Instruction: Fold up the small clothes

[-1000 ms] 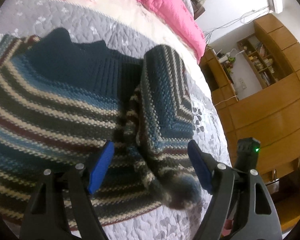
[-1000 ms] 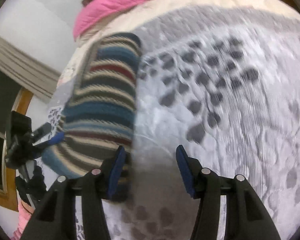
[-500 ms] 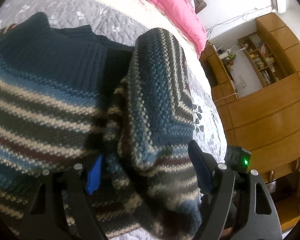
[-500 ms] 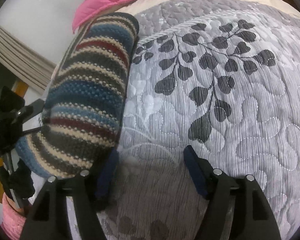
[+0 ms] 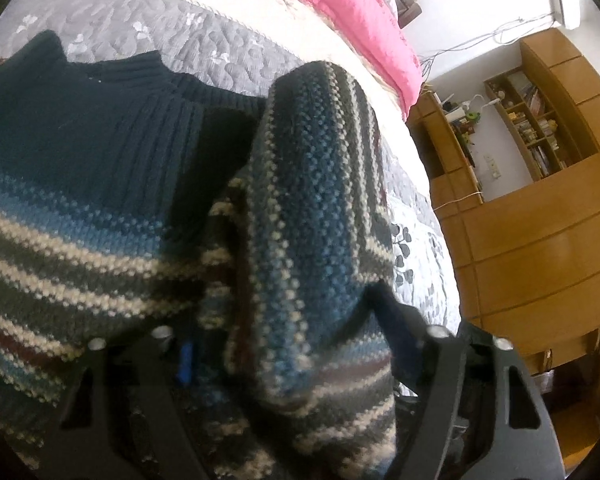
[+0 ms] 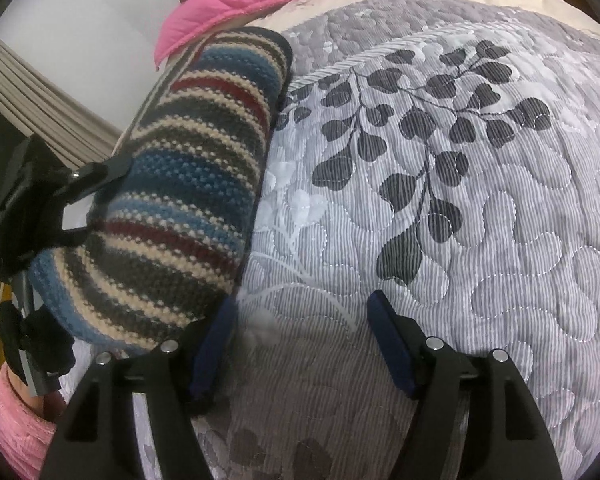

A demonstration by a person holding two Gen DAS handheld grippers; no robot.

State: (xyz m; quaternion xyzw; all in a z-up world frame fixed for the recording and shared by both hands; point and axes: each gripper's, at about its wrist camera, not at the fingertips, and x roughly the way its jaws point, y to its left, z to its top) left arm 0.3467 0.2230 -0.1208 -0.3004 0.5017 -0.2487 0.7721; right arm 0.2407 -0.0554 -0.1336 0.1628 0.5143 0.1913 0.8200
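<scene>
A knitted sweater (image 5: 80, 208) with blue, cream, grey and dark red stripes and a navy ribbed collar lies on the quilt. Its right side and sleeve (image 5: 300, 200) are folded over into a thick roll. My left gripper (image 5: 290, 352) is open, and the roll bulges up between its blue pads, hiding most of the left pad. In the right wrist view the same striped sleeve (image 6: 188, 200) lies left of my right gripper (image 6: 304, 344). That gripper is open and low over the bare quilt. Its left pad (image 6: 214, 348) sits against the sleeve's lower edge.
A grey quilt (image 6: 460, 200) with dark leaf prints covers the bed. A pink duvet (image 5: 352, 12) lies at the head. Wooden shelves and cabinets (image 5: 540, 200) stand beyond the bed's right edge. The left gripper body (image 6: 40, 208) and a person's pink sleeve (image 6: 16, 420) show at the left.
My left gripper has moved forward over the sweater, so the folded sleeve now fills the gap between its pads. My right gripper has settled closer beside the sleeve.
</scene>
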